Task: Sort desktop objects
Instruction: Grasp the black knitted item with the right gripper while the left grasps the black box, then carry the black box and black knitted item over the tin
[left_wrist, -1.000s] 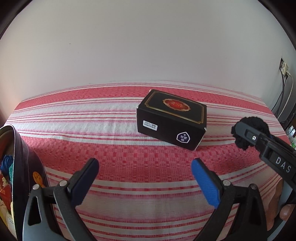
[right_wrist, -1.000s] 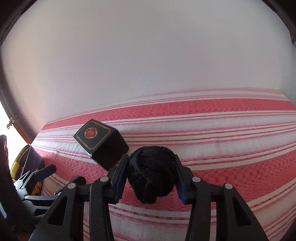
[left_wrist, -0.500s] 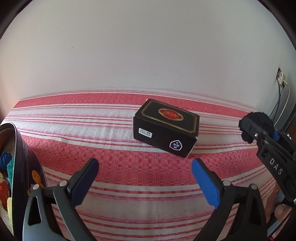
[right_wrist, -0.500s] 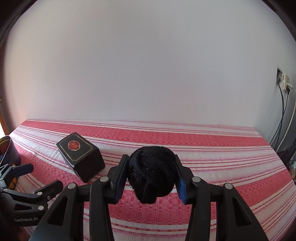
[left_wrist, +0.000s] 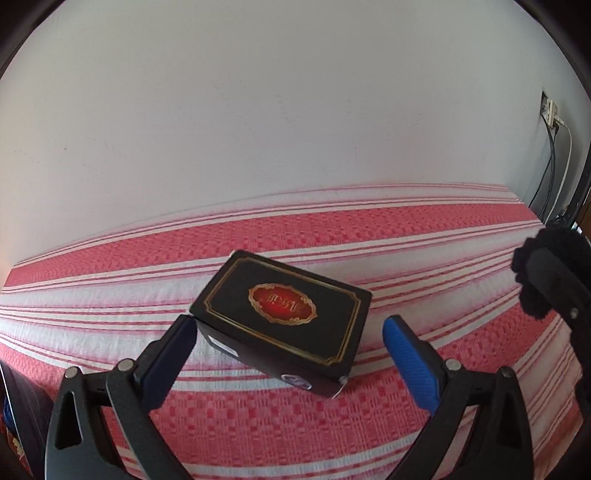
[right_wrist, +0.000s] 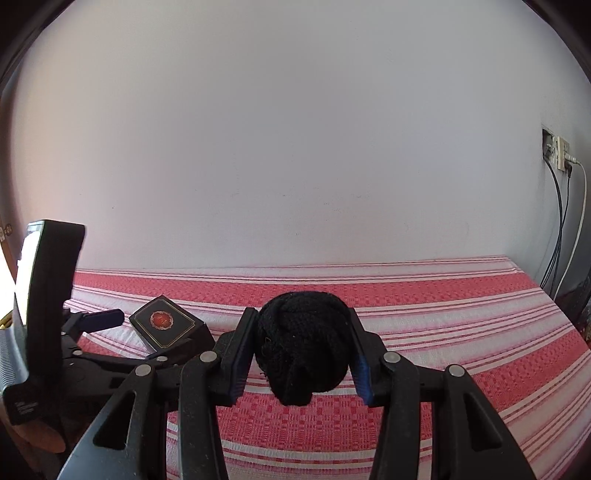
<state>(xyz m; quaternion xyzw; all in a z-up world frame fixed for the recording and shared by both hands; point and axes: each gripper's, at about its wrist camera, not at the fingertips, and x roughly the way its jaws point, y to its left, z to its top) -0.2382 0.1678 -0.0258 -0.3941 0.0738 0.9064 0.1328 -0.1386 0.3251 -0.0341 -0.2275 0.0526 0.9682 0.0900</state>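
A black box (left_wrist: 284, 314) with a gold border and a red oval emblem lies on the red and white striped cloth (left_wrist: 424, 240). My left gripper (left_wrist: 290, 338) is open, its fingers standing on either side of the box's near end without closing on it. The box also shows in the right wrist view (right_wrist: 166, 325), with the left gripper (right_wrist: 110, 321) around it. My right gripper (right_wrist: 303, 350) is shut on a black knitted ball (right_wrist: 303, 350), held above the cloth to the right of the box. The ball shows at the right edge of the left wrist view (left_wrist: 546, 273).
A white wall (left_wrist: 295, 110) runs behind the table. A socket with hanging cables (right_wrist: 561, 221) is at the far right past the table's edge. A dark container's rim (left_wrist: 18, 406) shows at the lower left.
My left gripper has moved forward so its open fingers now flank the black box. My right gripper has swung right and away with the black ball still held.
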